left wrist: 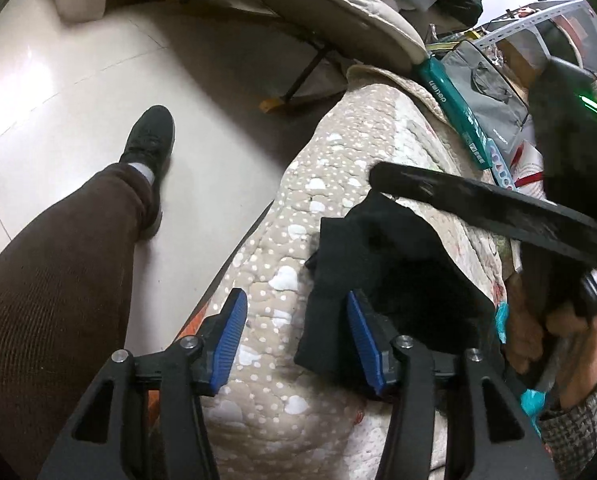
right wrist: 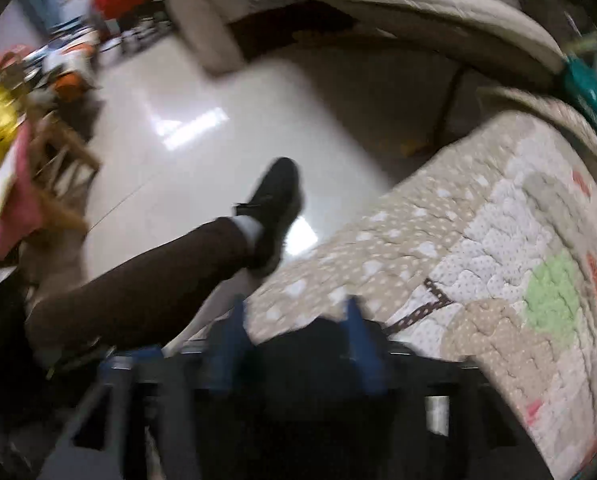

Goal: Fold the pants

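Plainly blurred throughout the right wrist view, with the right gripper (right wrist: 298, 320) hard to make out at lower centre: blue fingers (right wrist: 360, 336) apart, a dark mass between them, whether gripping it or loose impossible to tell. Sharper in the left wrist view: left gripper (left wrist: 294, 330) at lower centre, blue fingers (left wrist: 234, 332) spread wide, nothing clamped between. Black pants (left wrist: 386, 276) bunched on the quilted bedcover (left wrist: 322, 208) at centre right, near edge touching the right-hand finger, left-hand finger over bare quilt. Far part of the pants covered by a black bar of the other gripper (left wrist: 478, 208) crossing from the right; folds lost in the dark cloth. Person's brown-trousered leg (left wrist: 58, 264) and black shoe (left wrist: 150, 140) at left on the tiled floor (left wrist: 78, 80), thigh cut off at the bottom edge.
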The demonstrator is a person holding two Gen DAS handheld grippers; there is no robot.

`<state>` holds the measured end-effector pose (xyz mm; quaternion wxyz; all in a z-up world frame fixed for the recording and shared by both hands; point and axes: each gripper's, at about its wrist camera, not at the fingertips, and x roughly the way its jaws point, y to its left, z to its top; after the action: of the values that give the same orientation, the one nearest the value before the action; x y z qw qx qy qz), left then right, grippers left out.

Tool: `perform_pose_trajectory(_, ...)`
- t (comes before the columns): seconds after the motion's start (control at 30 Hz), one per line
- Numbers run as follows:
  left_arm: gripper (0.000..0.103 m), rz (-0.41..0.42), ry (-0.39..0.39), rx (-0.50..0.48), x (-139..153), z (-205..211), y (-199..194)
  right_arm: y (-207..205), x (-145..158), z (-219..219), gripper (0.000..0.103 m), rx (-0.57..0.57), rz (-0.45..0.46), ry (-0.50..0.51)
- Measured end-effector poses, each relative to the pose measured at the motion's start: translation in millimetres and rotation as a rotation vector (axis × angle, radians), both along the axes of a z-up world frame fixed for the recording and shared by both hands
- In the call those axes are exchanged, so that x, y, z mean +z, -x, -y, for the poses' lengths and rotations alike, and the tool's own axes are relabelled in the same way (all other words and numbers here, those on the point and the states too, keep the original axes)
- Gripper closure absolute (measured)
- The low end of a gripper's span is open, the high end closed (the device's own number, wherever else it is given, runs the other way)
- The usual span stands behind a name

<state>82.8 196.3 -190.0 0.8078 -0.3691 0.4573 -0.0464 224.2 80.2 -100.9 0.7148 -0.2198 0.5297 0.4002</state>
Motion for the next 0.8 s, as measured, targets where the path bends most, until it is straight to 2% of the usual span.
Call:
perform_pose_trajectory(0.07,0.052,0.007,-0.011,-0.002,2.0,1.1,0.6,10.2,-2.7,-1.5,0.039,0.049,0.002,0.025)
perform_pose_trajectory(0.13,0.052,0.011,-0.023,-0.005,3.2,1.2,2.1,22.8,-11.7,-7.0,0.046,0.111,0.036,0.078)
perform_pose_trajectory(0.2,0.052,0.007,-0.022,-0.004,2.9,0.6,2.2,32.4,-19.7,-8.7,0.074,0.150,0.047,0.118)
perform_pose_trajectory(0.3,0.052,-0.004,-0.009,0.002,1.0,0.1,0.1,43.7,-20.6,-11.0,0.086,0.182,0.077,0.150)
perform_pose_trajectory(0.4,0.052,-0.010,-0.002,0.004,-0.4,-0.9,-0.6,41.1,-17.9,-10.1,0.091,0.160,0.087,0.148)
perform_pose_trajectory(0.57,0.051,-0.009,0.009,0.013,-2.1,-3.6,-0.2,26.3,-7.4,-15.5,0.092,0.073,0.128,0.130)
perform_pose_trajectory(0.73,0.050,-0.017,0.012,0.011,-4.1,-4.9,-1.5,4.5,-22.8,-26.4,0.092,0.004,0.150,0.188)
perform_pose_trajectory(0.8,0.050,-0.013,0.004,0.006,-3.2,-3.7,-2.0,-4.5,-31.6,-25.1,0.089,-0.030,0.122,0.199)
